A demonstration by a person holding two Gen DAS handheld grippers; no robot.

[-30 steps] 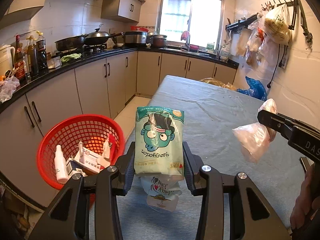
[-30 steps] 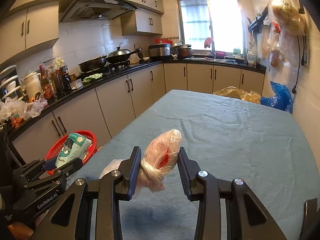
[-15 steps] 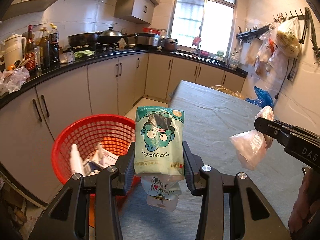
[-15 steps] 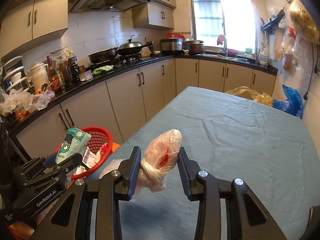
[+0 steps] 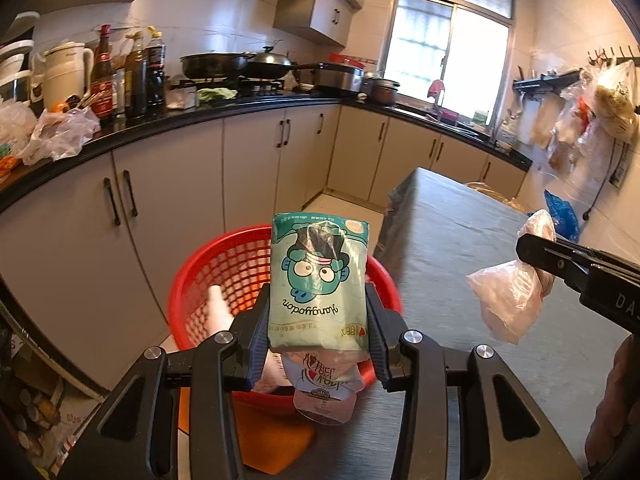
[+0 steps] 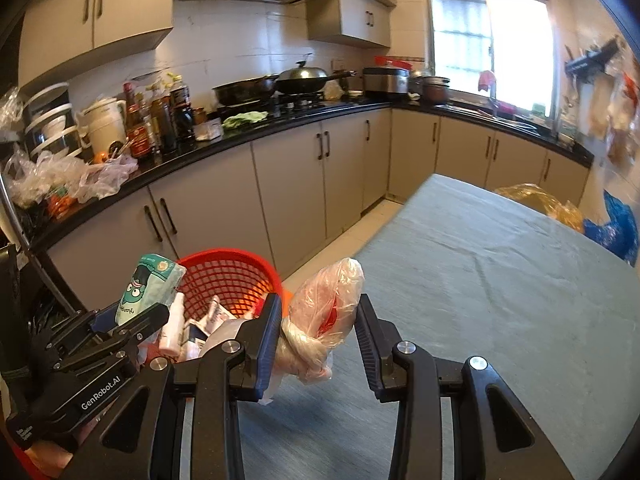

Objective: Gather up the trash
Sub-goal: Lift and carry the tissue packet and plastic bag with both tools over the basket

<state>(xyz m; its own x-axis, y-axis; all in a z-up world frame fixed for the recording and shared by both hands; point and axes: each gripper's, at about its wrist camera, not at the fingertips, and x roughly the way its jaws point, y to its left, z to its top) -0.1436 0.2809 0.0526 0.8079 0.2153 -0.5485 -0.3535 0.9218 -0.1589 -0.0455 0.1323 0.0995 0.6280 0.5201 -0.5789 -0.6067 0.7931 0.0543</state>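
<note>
My left gripper (image 5: 318,320) is shut on a green cartoon snack packet (image 5: 319,280) with a pink pouch (image 5: 323,388) hanging under it. It hovers over the near rim of a red mesh basket (image 5: 224,268) that stands beside the table and holds a white bottle (image 5: 218,310) and small boxes. My right gripper (image 6: 318,322) is shut on a knotted clear plastic bag (image 6: 324,316) with something red inside, over the table's left edge just right of the basket (image 6: 228,276). The left gripper (image 6: 132,320) with the packet (image 6: 146,288) shows in the right wrist view; the bag (image 5: 508,300) shows in the left one.
The grey-clothed table (image 6: 500,280) stretches to the right, with a yellow bag (image 6: 540,204) and a blue bag (image 6: 616,228) at its far end. Cabinets under a black counter (image 6: 240,148) crowded with bottles, pans and bags run behind the basket. An orange sheet (image 5: 272,436) lies under the basket.
Both grippers have swung left toward the basket with their loads; the basket has shifted from the left of the left wrist view to directly behind the packet. Both grips are unchanged.
</note>
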